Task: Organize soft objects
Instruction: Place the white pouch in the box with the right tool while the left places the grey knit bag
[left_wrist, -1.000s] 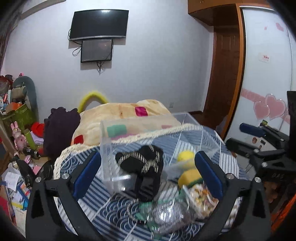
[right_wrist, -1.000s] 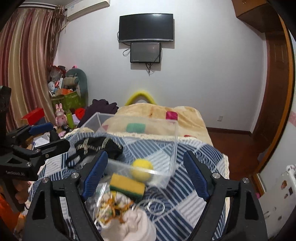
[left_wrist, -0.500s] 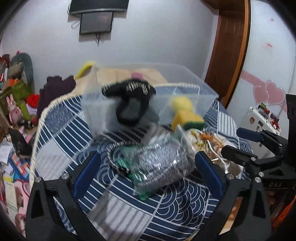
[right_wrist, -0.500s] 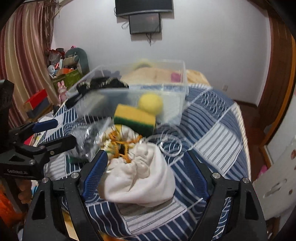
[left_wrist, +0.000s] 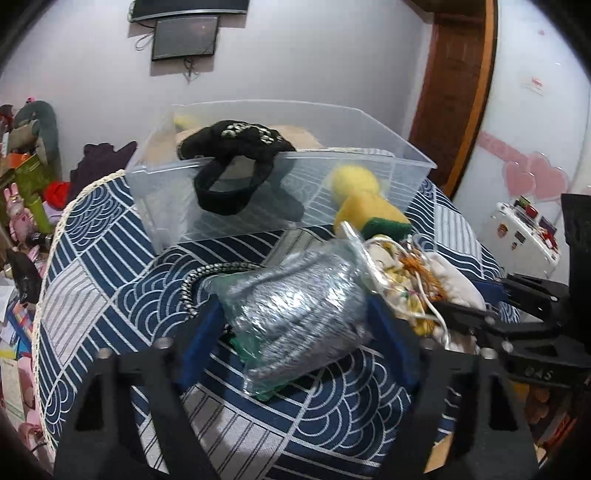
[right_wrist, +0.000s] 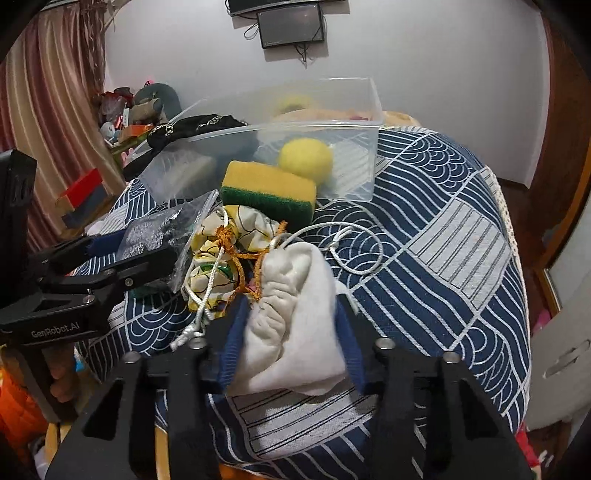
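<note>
Blue-and-white patterned worktop (left_wrist: 110, 295), cloth-covered, carrying everything. Clear plastic bin (left_wrist: 369, 155) at the far side, black knitted hat (left_wrist: 236, 147) draped over its near rim, half in, half out. Yellow ball (right_wrist: 305, 158) inside the bin, against the near wall. Yellow-green sponge (right_wrist: 269, 192) just outside, touching that wall.

White drawstring pouch (right_wrist: 295, 314) near the front edge, bracketed by the right gripper (right_wrist: 291, 332), blue pads touching or nearly touching the cloth on both sides; closing, not judged firmly clamped. Silver packet in clear wrap (left_wrist: 295, 306) beside it, straddled by the left gripper (left_wrist: 295, 332), jaws apart on either side, probably no squeeze yet. Printed yellow pouch (right_wrist: 218, 258) wedged between the two, orange cord (right_wrist: 236, 254) and white cord (right_wrist: 354, 251) tangled across.

Step in hand, by the look of it: grab both bundles, lift toward the bin. Best done biting deep into the pouch's bulk, not the loose folds. Lifting slowly, watching those cords for a snag on the neighbour. Packet slippery and crinkly; centred squeeze advised.
</note>
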